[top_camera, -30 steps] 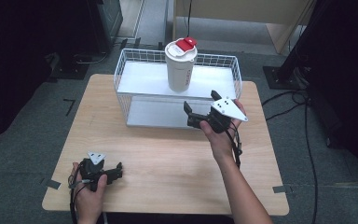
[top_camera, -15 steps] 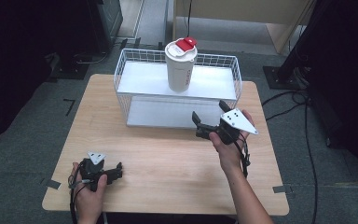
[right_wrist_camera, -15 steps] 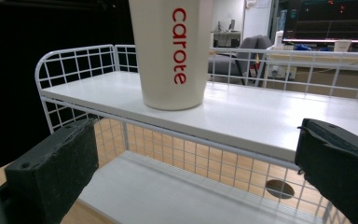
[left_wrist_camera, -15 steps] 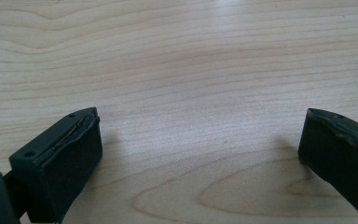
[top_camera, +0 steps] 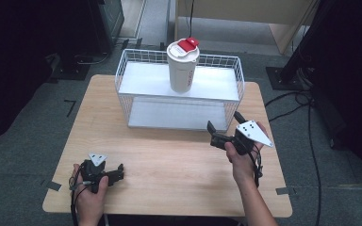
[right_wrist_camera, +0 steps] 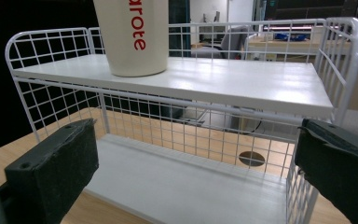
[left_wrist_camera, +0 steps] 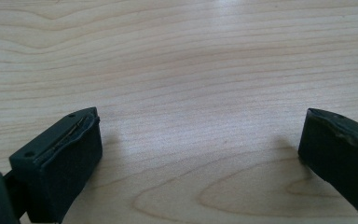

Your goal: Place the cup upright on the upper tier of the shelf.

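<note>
A tall cream cup [top_camera: 182, 70] with a red-and-white lid stands on the upper shelf of a white wire rack [top_camera: 226, 92] at the back of the wooden table. The cup [right_wrist_camera: 133, 37] carries red lettering in the right gripper view. My right gripper [top_camera: 224, 122] hovers open just in front of the rack's right front corner, jaws empty and pointed at the rack. In its own view the right gripper [right_wrist_camera: 196, 125] faces the two shelves. My left gripper [top_camera: 120, 172] rests open at the near left, and the left gripper [left_wrist_camera: 200, 114] has bare wood between its jaws.
The rack's lower shelf [right_wrist_camera: 182, 182] is a bare white board. The wooden table [top_camera: 169, 150] stretches between the two hands. Cables [top_camera: 306, 141] lie on the grey floor to the right, and dark equipment stands beyond the table's far corners.
My right gripper has drawn back from the rack, moving right and toward the person, still open. The left gripper and the cup have stayed put.
</note>
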Tool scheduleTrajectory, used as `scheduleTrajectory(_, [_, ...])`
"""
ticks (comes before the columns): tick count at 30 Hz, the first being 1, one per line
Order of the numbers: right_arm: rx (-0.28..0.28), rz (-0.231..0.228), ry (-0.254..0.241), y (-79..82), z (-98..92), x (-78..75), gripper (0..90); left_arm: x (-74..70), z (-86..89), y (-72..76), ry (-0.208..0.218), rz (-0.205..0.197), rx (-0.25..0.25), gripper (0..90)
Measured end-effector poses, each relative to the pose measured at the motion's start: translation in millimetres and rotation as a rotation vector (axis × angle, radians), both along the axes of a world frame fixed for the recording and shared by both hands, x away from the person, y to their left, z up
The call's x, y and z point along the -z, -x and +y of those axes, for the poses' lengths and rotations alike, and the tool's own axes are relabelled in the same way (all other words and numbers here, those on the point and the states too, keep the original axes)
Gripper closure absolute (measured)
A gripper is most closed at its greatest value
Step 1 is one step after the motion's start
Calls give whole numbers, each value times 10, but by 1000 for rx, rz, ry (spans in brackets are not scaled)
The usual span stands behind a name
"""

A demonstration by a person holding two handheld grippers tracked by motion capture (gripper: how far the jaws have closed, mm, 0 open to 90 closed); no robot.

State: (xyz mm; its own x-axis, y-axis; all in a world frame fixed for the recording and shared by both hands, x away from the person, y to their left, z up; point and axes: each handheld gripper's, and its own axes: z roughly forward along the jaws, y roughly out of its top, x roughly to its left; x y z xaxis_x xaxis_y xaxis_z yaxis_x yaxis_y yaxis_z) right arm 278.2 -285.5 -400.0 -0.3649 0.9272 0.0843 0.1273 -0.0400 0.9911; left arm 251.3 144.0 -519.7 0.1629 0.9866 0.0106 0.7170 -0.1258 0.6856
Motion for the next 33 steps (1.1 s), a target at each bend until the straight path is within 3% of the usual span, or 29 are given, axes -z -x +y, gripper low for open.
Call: scheduleTrajectory(33, [108, 94, 20, 361, -551, 494, 0, 0, -1, 0, 1, -1, -1, 0])
